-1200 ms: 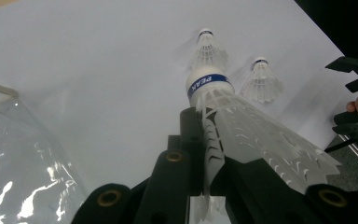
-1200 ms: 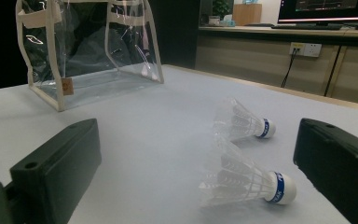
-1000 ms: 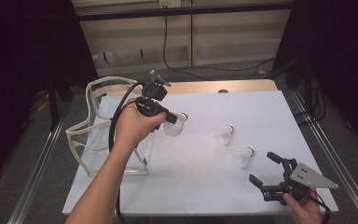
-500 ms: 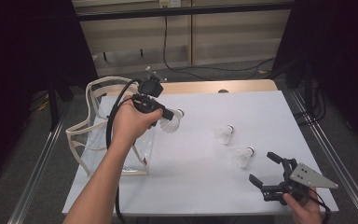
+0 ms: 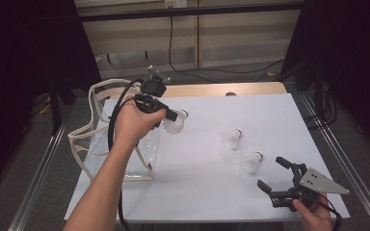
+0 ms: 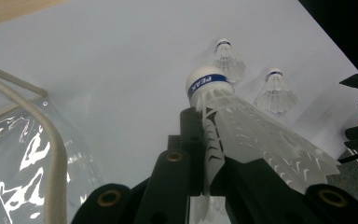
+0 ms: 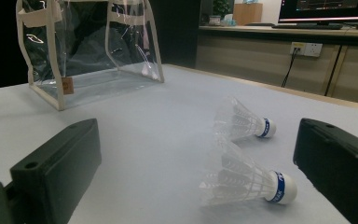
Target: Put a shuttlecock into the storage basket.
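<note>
1. Holding a white shuttlecock (image 5: 174,126) by its feather skirt, our left gripper (image 5: 169,115) hangs above the tabletop (image 5: 207,192), just beside the clear tote bag (image 5: 96,139); the jaws are clamped on the skirt.
2. From the left gripper view we see the held shuttlecock (image 6: 242,126) pointing away from us, its white cork with a blue band marked "PEAK" at the far end and the skirt pinched between the two black jaws of the left gripper (image 6: 205,186).
3. We see the bag standing at the left edge of the tabletop, transparent with cream trim and handles; in the right gripper view the bag (image 7: 88,51) stands upright, well beyond the jaws.
4. Two more shuttlecocks lie on their sides on the tabletop right of centre: the farther shuttlecock (image 5: 231,138) and the nearer shuttlecock (image 5: 250,161), close together but apart.
5. Our right gripper (image 5: 282,178) rests low at the near right corner, jaws spread apart with nothing between the pads.
6. In the right gripper view the nearer shuttlecock (image 7: 247,179) lies ahead between the open jaws, untouched, and the farther shuttlecock (image 7: 242,121) lies behind it.
</note>
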{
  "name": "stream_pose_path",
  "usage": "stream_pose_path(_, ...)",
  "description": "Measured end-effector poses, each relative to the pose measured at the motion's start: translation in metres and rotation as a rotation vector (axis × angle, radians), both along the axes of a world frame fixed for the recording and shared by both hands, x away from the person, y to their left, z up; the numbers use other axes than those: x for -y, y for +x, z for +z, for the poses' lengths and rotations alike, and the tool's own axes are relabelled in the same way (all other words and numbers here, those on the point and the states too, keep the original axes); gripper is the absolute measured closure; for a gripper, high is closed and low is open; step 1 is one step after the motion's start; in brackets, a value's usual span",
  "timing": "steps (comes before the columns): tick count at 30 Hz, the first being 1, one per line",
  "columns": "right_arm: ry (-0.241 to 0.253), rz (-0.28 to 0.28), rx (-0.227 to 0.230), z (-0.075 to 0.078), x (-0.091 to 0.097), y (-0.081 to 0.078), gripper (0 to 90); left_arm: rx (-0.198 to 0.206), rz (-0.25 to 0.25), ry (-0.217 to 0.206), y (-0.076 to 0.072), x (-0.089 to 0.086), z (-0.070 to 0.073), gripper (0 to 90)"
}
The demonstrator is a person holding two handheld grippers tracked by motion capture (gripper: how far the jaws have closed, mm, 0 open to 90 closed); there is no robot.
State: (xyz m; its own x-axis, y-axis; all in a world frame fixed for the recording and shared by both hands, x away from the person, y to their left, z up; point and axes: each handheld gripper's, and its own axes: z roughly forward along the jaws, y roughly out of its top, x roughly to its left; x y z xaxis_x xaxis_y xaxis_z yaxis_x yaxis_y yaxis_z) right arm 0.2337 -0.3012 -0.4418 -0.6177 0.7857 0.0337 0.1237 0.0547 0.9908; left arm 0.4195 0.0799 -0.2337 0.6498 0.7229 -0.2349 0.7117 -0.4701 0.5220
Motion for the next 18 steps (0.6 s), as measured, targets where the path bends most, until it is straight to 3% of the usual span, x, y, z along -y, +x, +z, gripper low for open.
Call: stream_pose_path(18, 0.002, -0.002, 0.001, 0.0002, 0.0002, -0.0003, 0.5, -0.003, 0.030, 0.002, 0.0070, -0.0025, 0.0004, 89.3)
